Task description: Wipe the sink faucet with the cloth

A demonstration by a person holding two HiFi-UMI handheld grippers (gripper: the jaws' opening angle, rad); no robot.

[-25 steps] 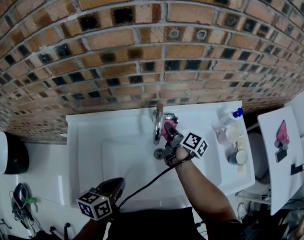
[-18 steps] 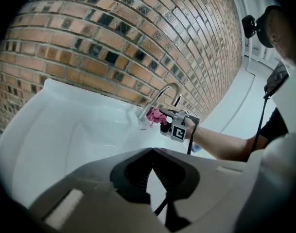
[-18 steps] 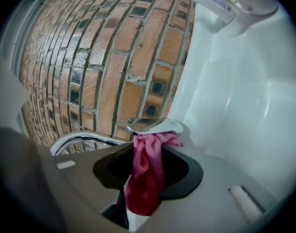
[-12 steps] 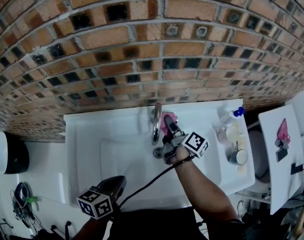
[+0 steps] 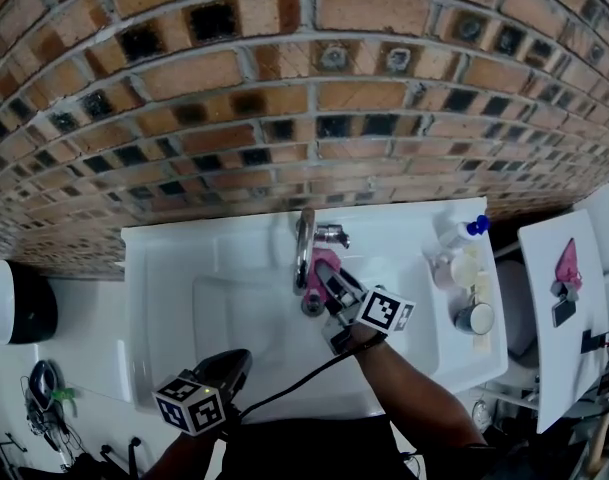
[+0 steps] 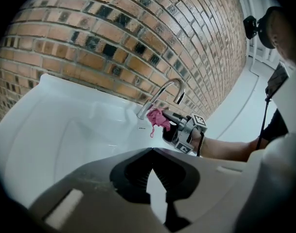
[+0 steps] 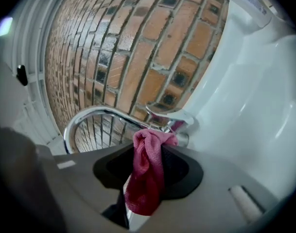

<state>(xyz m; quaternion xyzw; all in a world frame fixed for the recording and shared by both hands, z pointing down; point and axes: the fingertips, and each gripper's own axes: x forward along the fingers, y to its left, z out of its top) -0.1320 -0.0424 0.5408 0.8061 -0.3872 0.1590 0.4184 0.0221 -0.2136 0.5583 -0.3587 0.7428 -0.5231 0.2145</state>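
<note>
While looking steeply down from the head view, seeing the faucet [image 5: 304, 250] only as a short chrome bar, running from the wall [image 5: 284, 118] out over the sink [image 5: 164, 278]. Getting its real shape from the left gripper view instead: faucet [image 6: 163, 92] rising from the deck, arching over, outlet pointing down into the sink [image 6: 50, 130].

Clamping the pink cloth [image 7: 148, 171] in the right gripper [image 7: 148, 152], jaws pressing tight on it. Showing plainly only in the right gripper view: cloth bunching into a strip lying along the jaws, folded end pointing at the faucet [image 7: 96, 114] base under the lever [image 7: 169, 114].

From overhead, holding the cloth [image 5: 322, 266] just right of the spout, right gripper [image 5: 330, 280] reaching in from the near right; not showing contact there. From the left gripper view, cloth [image 6: 158, 118] lying against the riser, a thread dangling below, right gripper [image 6: 168, 118] behind it.

Hanging the left gripper [image 5: 229, 368] at the sink's near edge, well apart from the faucet; in its own view, left gripper [image 6: 150, 152] jaw tips lying together, gripping nothing.
</note>
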